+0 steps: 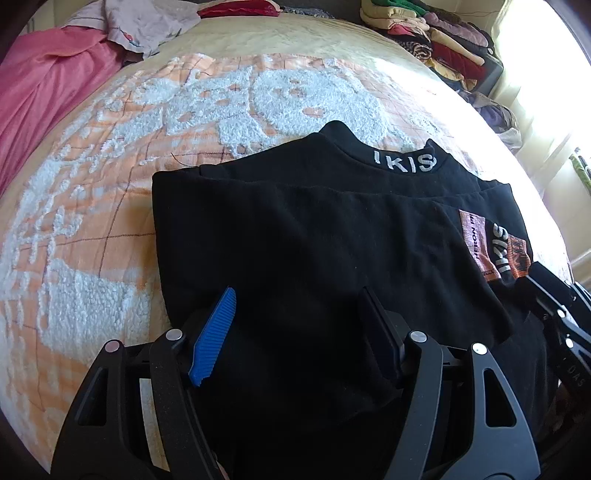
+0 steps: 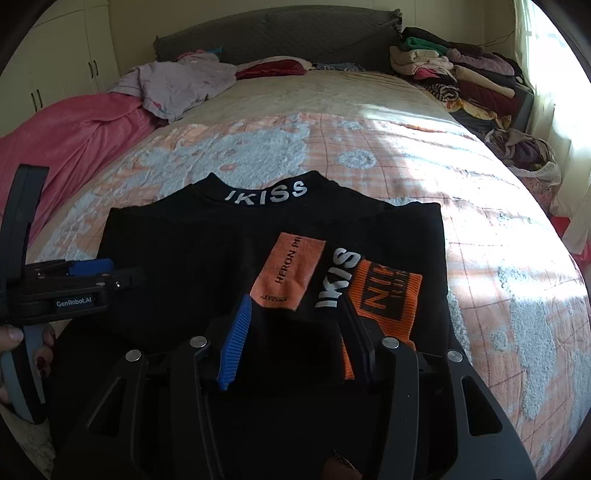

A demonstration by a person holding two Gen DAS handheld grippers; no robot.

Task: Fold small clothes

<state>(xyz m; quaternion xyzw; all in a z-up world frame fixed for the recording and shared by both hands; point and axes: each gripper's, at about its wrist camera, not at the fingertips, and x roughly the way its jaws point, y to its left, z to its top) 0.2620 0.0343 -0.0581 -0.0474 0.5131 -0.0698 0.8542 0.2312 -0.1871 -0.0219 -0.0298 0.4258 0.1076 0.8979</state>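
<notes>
A small black top (image 1: 314, 206) with white "IKISS" lettering on its collar (image 2: 266, 194) lies on the bed, its sides folded in and the orange patches (image 2: 291, 271) facing up. My left gripper (image 1: 299, 295) hovers open over the top's near left part, one blue pad (image 1: 216, 332) showing and nothing gripped. In the right wrist view the same gripper (image 2: 88, 271) sits at the top's left edge, held by a hand (image 2: 11, 338). My right gripper (image 2: 293, 308) is open over the near right part by the patches, its pads clear of the cloth. It also shows at the frame's edge (image 1: 546, 284).
The bed's orange-and-white fleecy blanket (image 2: 424, 155) spreads around the top. A pink cover (image 2: 74, 136) and lilac cloth (image 2: 177, 85) lie at the back left. Stacked folded clothes (image 2: 454, 74) and a bag of clothes (image 2: 524, 151) line the right side. The dark headboard (image 2: 277, 33) stands behind.
</notes>
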